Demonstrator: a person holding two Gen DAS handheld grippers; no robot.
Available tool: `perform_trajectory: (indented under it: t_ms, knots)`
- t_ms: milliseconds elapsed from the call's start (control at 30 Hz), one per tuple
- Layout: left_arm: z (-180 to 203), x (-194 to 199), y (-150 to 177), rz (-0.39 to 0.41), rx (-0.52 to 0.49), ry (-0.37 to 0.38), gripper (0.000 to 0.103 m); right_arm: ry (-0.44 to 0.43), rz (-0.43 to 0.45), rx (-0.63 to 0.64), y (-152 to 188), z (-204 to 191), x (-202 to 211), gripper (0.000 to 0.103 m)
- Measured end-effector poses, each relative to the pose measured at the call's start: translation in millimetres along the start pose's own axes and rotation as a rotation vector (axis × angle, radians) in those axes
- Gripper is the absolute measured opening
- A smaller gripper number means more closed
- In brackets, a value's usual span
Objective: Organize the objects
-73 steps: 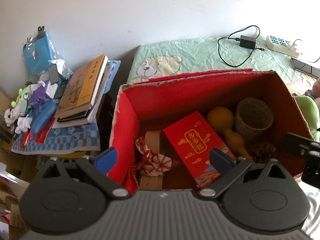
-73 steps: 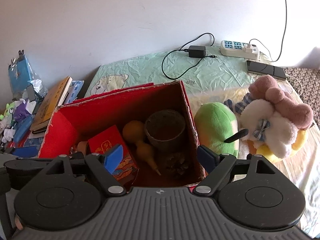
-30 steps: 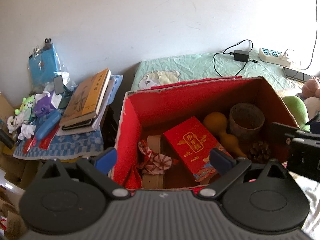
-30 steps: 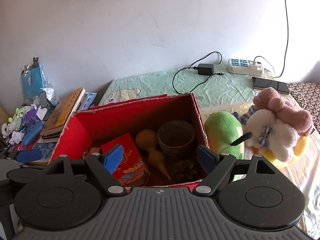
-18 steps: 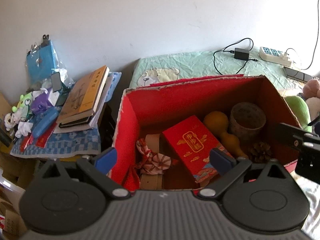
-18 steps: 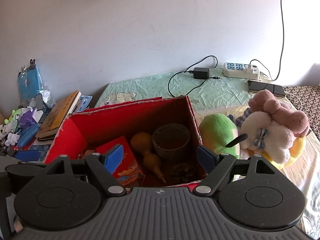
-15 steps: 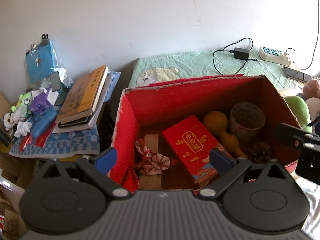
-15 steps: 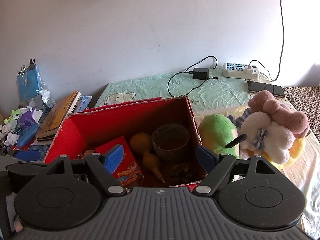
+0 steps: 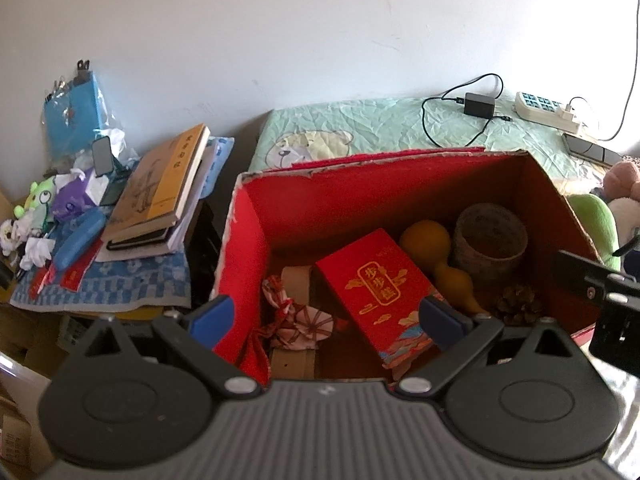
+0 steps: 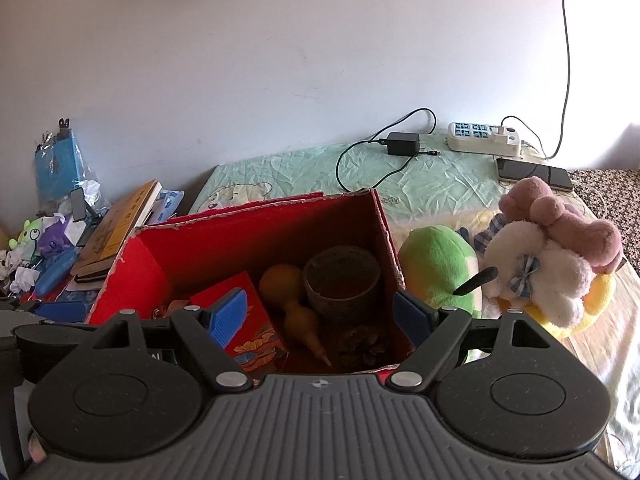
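Note:
An open red cardboard box stands on the bed. Inside lie a red gift packet, a yellow gourd, a woven cup, a pine cone and a patterned cloth pouch. My left gripper hovers open above the box's near edge, holding nothing. My right gripper is also open and empty, over the box's right half. A green plush and a white-and-pink plush lie right of the box.
To the left a side table holds stacked books, a blue pencil case, small toys and a blue bag. A power strip, charger and phone lie on the green sheet by the wall.
Both grippers stay open and empty; the views shifted only slightly over the box, rising a little then settling. Nothing in the box has moved.

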State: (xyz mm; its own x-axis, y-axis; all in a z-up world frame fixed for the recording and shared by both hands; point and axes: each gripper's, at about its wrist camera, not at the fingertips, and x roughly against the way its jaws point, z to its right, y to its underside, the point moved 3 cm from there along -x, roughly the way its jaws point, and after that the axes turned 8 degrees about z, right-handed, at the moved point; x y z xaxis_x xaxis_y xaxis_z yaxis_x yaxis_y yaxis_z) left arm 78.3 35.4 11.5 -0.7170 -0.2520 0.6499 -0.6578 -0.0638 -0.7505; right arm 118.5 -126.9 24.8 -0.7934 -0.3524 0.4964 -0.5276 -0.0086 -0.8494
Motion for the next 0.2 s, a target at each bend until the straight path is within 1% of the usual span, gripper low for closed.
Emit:
perform_trajectory:
  t_ms: [100,200]
  knots:
    - [-0.6,0.7,-0.4,0.001,0.015,0.031,0.098,-0.002,0.002,-0.001,0.1,0.6,0.4,0.083]
    - [0.1,4.7,-1.3,0.026,0.012,0.009,0.097,-0.004,0.008,-0.003,-0.1,1.7,1.9,0.082]
